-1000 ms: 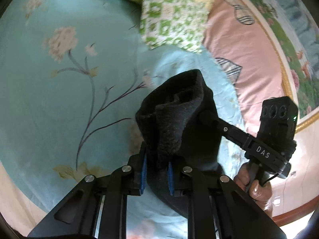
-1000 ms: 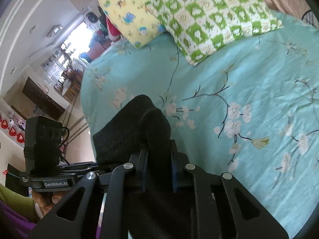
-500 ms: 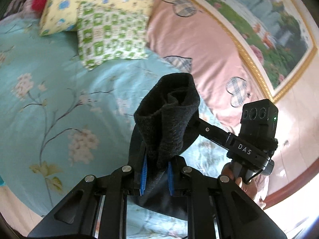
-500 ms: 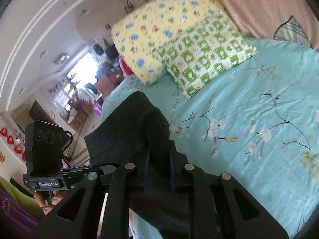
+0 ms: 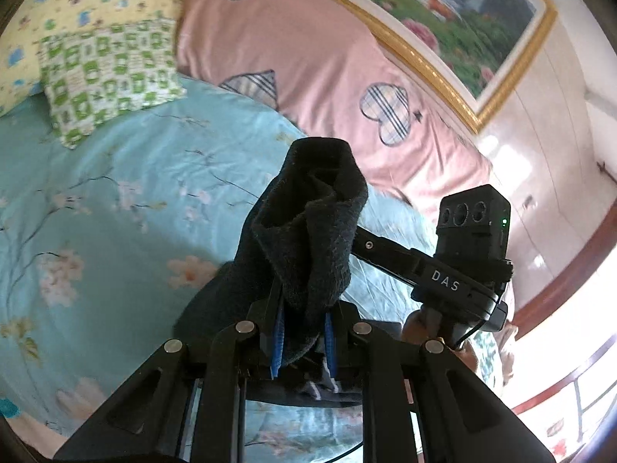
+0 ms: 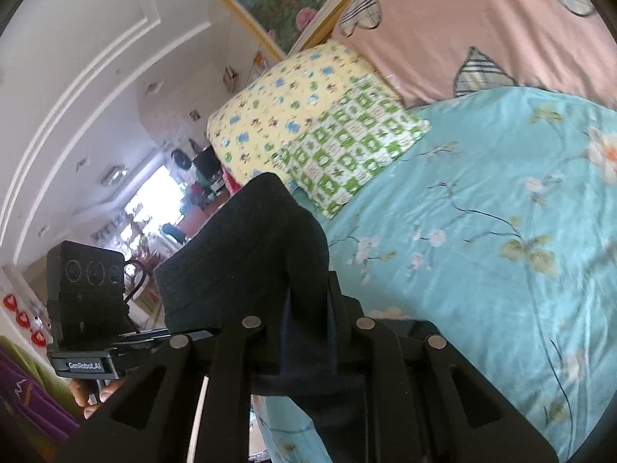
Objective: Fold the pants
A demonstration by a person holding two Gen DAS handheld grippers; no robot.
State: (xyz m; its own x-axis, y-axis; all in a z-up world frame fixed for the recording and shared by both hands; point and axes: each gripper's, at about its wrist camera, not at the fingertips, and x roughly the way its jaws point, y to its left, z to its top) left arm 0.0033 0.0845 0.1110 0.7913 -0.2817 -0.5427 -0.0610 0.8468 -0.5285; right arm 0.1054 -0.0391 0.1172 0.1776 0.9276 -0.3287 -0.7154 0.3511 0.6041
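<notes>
both grippers, l [image 5: 302, 341] & r [image 6: 306, 332], clamp dark pants [image 5: 308, 239] above bed [image 5: 115, 200].

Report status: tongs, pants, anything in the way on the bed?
Left tongs and right tongs both shut on dark pants. Pants held above teal bedsheet. Green checked pillow far side, clear.

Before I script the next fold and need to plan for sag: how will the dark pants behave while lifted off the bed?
Likely floppy: the dark pants bunch and droop over the left hand-held gripper. Probably grippy, not slippery, since the cloth looks fuzzy. In the right hand-held gripper they fold into thick layers, so expect some bulk and sag between the grips.
</notes>
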